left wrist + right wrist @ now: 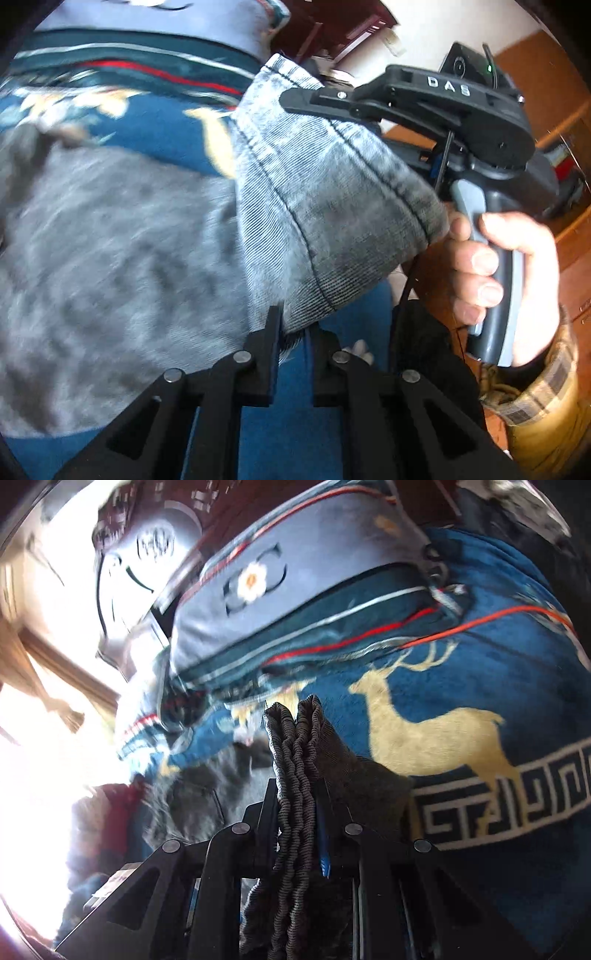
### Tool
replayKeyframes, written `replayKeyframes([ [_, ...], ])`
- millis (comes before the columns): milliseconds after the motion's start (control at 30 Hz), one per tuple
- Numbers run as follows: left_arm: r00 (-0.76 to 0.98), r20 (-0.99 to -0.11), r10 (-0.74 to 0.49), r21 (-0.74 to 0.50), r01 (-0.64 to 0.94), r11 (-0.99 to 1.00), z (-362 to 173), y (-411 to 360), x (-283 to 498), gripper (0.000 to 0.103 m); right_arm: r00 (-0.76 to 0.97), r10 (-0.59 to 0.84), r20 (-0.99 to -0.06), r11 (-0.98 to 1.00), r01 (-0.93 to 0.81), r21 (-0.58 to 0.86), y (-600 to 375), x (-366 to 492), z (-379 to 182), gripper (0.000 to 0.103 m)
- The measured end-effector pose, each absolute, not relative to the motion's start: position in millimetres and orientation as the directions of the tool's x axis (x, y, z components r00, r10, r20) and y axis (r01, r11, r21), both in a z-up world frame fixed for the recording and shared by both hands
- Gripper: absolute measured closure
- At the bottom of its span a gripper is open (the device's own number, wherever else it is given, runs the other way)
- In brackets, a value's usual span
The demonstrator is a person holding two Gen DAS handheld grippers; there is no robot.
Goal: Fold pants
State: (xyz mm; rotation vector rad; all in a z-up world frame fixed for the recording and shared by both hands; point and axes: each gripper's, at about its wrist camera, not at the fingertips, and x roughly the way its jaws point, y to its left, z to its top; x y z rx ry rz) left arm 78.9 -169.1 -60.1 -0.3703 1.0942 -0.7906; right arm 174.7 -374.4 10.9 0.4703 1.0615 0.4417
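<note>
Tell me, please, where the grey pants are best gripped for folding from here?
Along the edges, as now: the left gripper pinches the pants at a stitched hem from below, and the right gripper clamps the bunched ribbed edge. Doubled seams give firm purchase.

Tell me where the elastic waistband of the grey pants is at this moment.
In the right wrist view, the elastic waistband stands bunched at bottom centre, clamped in the right gripper, with the blue deer blanket behind it.
</note>
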Motion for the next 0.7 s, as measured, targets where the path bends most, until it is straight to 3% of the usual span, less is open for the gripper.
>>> replayKeyframes([
  [133,0.235,-0.661,-0.713,-0.632,0.337,0.698,-71.1,-138.4,72.5,0.083,0.366,0.51,-0.778,0.855,-0.121,0.503,-333.5,185.6,-3.9,0.087],
  [300,0.303,-0.673,-0.675,-0.616,0.276,0.738,-75.2,-91.3,71.4,0.061,0.292,0.49,-0.821,0.871,-0.147,0.468,-284.6,192.0,-29.3,0.086],
  [367,0.333,-0.671,-0.662,-0.62,0.237,0.748,-77.0,-71.8,70.0,0.058,0.255,0.49,-0.834,0.871,-0.158,0.464,-266.2,194.0,-41.7,0.079],
  [433,0.354,-0.67,-0.652,-0.628,0.197,0.752,-79.3,-54.1,71.3,0.058,0.217,0.514,-0.83,0.857,-0.158,0.49,-254.4,194.4,-53.6,0.057],
  [500,0.374,-0.668,-0.643,-0.635,0.165,0.755,-81.2,-39.4,71.5,0.058,0.206,0.538,-0.817,0.843,-0.152,0.517,-249.7,191.7,-57.0,0.048],
  [667,0.39,-0.642,-0.66,-0.67,0.133,0.73,-85.2,-18.9,69.4,0.058,0.274,0.575,-0.771,0.816,-0.126,0.564,-275.8,173.9,-38.8,0.048],
  [700,0.387,-0.64,-0.664,-0.671,0.141,0.728,-84.3,-20.2,69.2,0.053,0.301,0.583,-0.755,0.808,-0.116,0.577,-287.4,167.3,-33.3,0.048],
])
